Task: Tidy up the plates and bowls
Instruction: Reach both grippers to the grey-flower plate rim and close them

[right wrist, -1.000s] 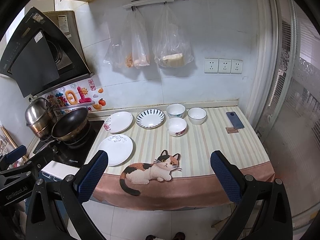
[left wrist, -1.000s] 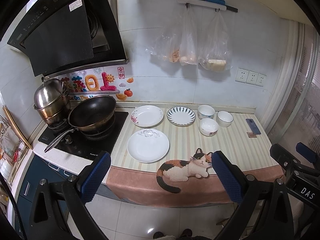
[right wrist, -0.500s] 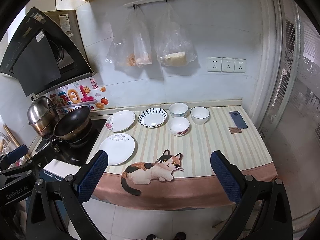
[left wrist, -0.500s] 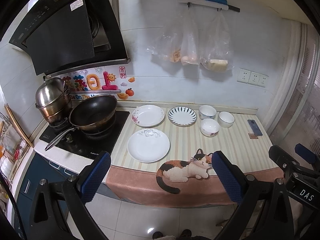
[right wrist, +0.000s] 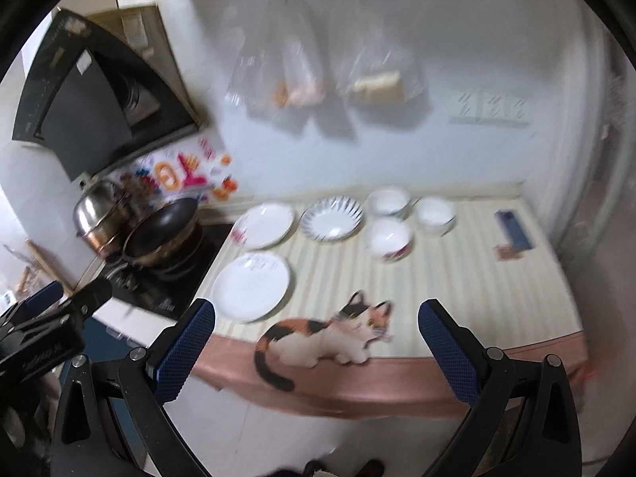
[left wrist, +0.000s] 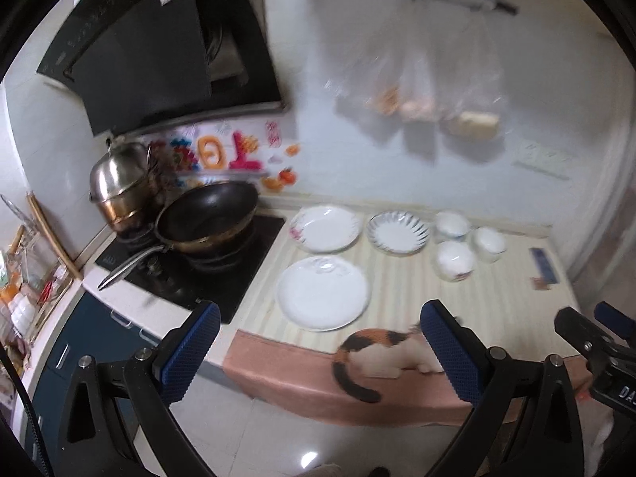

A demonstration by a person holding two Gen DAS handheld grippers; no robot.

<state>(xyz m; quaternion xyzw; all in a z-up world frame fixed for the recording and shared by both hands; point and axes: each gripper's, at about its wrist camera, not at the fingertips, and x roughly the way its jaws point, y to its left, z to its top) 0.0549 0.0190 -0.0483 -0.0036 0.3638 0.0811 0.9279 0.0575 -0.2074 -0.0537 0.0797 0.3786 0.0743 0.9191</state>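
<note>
Three plates lie on the striped counter mat (left wrist: 401, 278): a large white plate (left wrist: 322, 292) (right wrist: 251, 287) in front, a floral plate (left wrist: 325, 228) (right wrist: 265, 225) behind it and a blue-striped plate (left wrist: 398, 233) (right wrist: 332, 218) to its right. Three white bowls (left wrist: 455, 260) (right wrist: 388, 238) sit in a cluster right of the plates. My left gripper (left wrist: 320, 351) is open and empty, in front of the counter edge. My right gripper (right wrist: 316, 348) is open and empty, also short of the counter.
A black wok (left wrist: 206, 218) and a steel pot (left wrist: 117, 183) sit on the stove at the left. A phone (right wrist: 512, 228) lies at the counter's right end. Plastic bags (right wrist: 318, 75) hang on the wall. A cat picture (right wrist: 326, 338) marks the mat's front edge.
Both grippers have moved closer to the counter, so the dishes look larger and the views are motion-blurred. Both stay open. The dishes have not moved.
</note>
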